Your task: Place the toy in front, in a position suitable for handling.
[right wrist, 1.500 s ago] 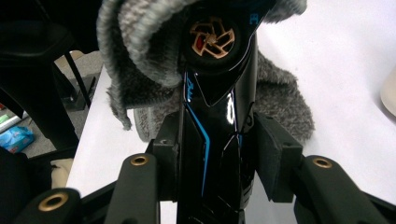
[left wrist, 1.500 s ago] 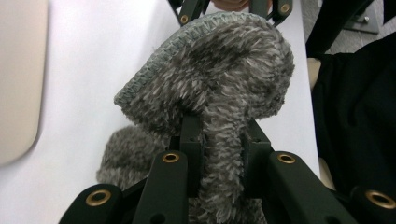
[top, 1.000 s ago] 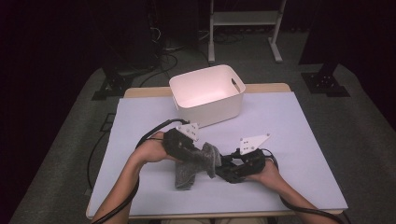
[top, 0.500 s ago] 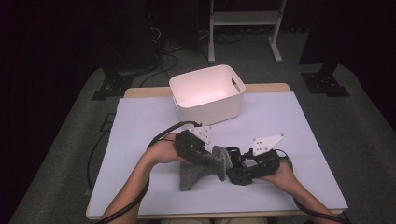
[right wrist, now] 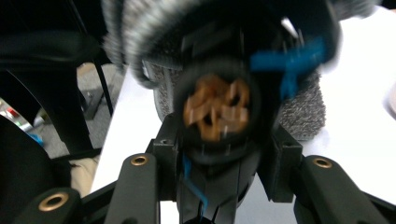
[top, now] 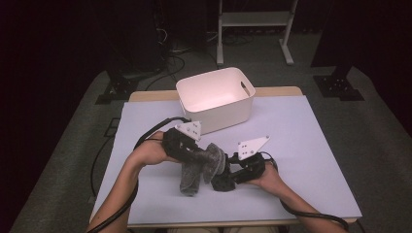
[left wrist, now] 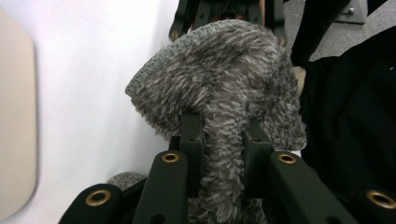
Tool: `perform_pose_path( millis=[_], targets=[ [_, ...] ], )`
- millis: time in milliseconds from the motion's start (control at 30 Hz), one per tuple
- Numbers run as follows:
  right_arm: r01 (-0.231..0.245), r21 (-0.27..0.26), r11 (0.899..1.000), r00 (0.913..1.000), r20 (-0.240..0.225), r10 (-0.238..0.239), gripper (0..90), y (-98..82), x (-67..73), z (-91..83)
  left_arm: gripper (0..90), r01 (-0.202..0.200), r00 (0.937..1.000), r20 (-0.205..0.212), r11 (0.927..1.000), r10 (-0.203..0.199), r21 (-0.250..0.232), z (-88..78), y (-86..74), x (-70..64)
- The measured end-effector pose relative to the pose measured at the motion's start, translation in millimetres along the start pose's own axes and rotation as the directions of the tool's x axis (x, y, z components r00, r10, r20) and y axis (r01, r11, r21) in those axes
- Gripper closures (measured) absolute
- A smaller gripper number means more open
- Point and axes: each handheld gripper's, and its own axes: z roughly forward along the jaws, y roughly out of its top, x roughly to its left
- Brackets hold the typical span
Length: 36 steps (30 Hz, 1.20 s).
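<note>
Fingers (left wrist: 191, 135) of the left gripper (left wrist: 219, 140) pinch a fold of the grey fuzzy sock (left wrist: 224, 88); those of the right gripper (right wrist: 219, 154) clasp a black round plug (right wrist: 219, 107).

From the high view the left gripper (top: 187, 145) and right gripper (top: 233, 172) meet near the middle of the pale table cover (top: 311, 145), the sock (top: 201, 165) hanging between them — its lower part droops down to the cover, its upper part bunched against the right gripper's front. In the left gripper view the jaws are clenched tight on a strip of the sock's pile, with the knitted cuff edge curling above. In the right gripper view the plug — blurred, with coppery contacts in its face and a blue tag (right wrist: 292, 60) on it — sits between the pads, the sock just behind it. The white bin (top: 216, 97) stands behind the grippers, apart from them.
</note>
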Motion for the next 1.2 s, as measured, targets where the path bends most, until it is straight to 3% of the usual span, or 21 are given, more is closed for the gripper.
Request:
perform_pose_path(
  millis=[133,267,367,433,500,633,800,1000,1100,1200],
  targets=[
    [-0.003,0.015,1.0,1.0,0.004,0.003,55.6,-1.8,0.4,2.2,76.1,0.017,0.9997,0.016,0.9998,-0.017,0.008,4.8,-0.3,-0.1],
    [0.015,0.039,0.999,0.9996,0.023,-0.016,55.1,-0.7,4.7,-1.9,76.2,-0.007,0.9999,0.012,0.9995,0.007,0.032,7.1,6.6,-4.0],
    [-0.003,0.037,0.999,0.9994,0.035,0.001,55.5,-2.8,5.2,-5.4,76.1,-0.01,0.9999,-0.004,0.9975,0.01,0.07,9.4,7.4,-4.2],
    [-0.029,0.035,0.999,0.9988,0.042,0.027,55.7,-3.7,4.3,-6.2,76.1,-0.011,0.9999,-0.003,0.9979,0.012,0.063,8.0,8.1,-4.4],
    [-0.026,0.029,0.999,0.9986,0.047,0.024,55.8,-3.3,5.3,-4.1,76.2,-0.02,0.9998,0.001,0.9986,0.019,0.049,5.5,12.8,-6.2],
    [-0.017,0.046,0.999,0.9987,0.049,0.014,55.9,1.3,6.5,0.5,76.1,-0.041,0.9991,-0.01,0.9943,0.042,0.099,5.9,22.7,-7.2],
    [-0.029,0.04,0.999,0.9984,0.05,0.027,55.8,0.9,5.4,1.2,76.0,-0.046,0.9988,-0.009,0.9939,0.047,0.1,7.9,27.0,-5.4],
    [-0.036,0.044,0.998,0.9982,0.05,0.034,55.8,-1.2,4.3,-2.3,76.2,-0.016,0.9998,-0.007,0.995,0.017,0.099,9.3,17.1,-3.5],
    [-0.045,0.033,0.998,0.9979,0.048,0.043,55.8,-3.6,3.3,-4.2,76.2,0.025,0.9993,-0.032,0.9887,-0.021,0.147,11.3,0.1,-1.1],
    [-0.052,0.033,0.998,0.9976,0.047,0.051,55.8,-3.7,2.8,-4.2,76.2,0.04,0.999,-0.024,0.9919,-0.038,0.121,8.3,-7.7,-0.3]
  ],
)
